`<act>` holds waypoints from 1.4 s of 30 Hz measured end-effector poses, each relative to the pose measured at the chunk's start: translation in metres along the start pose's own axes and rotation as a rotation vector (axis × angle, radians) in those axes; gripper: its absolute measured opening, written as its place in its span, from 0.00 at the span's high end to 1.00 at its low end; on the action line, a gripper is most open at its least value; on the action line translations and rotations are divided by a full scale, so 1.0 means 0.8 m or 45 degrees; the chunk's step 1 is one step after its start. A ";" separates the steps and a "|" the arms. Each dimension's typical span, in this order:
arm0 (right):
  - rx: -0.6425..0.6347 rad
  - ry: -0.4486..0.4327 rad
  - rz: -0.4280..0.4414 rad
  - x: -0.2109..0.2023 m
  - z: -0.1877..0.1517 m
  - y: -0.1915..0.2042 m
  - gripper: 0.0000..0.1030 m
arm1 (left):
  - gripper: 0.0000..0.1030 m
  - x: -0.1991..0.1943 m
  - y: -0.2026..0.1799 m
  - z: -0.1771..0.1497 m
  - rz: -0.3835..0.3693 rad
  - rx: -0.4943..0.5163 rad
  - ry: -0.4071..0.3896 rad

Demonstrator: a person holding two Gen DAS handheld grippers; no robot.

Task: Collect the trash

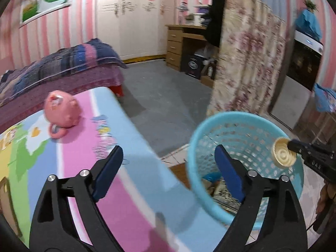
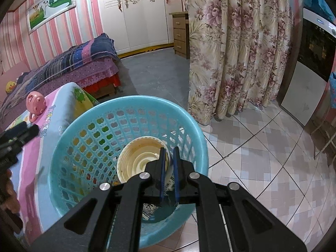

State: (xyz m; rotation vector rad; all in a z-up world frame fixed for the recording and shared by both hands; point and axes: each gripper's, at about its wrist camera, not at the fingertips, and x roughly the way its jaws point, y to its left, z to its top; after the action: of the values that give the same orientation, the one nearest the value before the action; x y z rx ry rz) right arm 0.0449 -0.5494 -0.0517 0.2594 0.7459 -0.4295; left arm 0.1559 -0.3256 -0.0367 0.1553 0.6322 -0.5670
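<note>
A light blue plastic mesh trash basket (image 2: 88, 138) stands on the floor beside the table; it also shows in the left wrist view (image 1: 210, 126). My right gripper (image 2: 169, 153) is shut on the rim of a used cream paper cup (image 2: 138, 159) and holds it over the basket's mouth. In the left wrist view the cup (image 1: 283, 152) hangs from the right gripper (image 1: 294, 146) over the basket's far rim. My left gripper (image 1: 168, 157) is open and empty, above the table edge next to the basket. Some trash (image 1: 212, 177) lies in the basket's bottom.
A table with a pink, blue and green cartoon cover (image 1: 130, 189) holds a pink pig toy (image 1: 62, 112). A bed (image 2: 69, 67), a floral curtain (image 2: 237, 48), a wooden desk (image 1: 178, 44) and a dark appliance (image 2: 310, 63) stand around a grey carpet and tiled floor (image 2: 262, 157).
</note>
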 end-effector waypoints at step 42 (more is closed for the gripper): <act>-0.324 -0.463 0.319 -0.226 -0.101 0.296 0.05 | 0.05 -0.301 0.180 -0.138 0.416 -0.190 -0.205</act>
State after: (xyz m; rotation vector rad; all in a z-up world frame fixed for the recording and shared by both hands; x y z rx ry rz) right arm -0.0119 -0.2590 0.0359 0.0310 0.3975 -0.1336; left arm 0.0188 -0.0622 0.0146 0.0691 0.4775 -0.2133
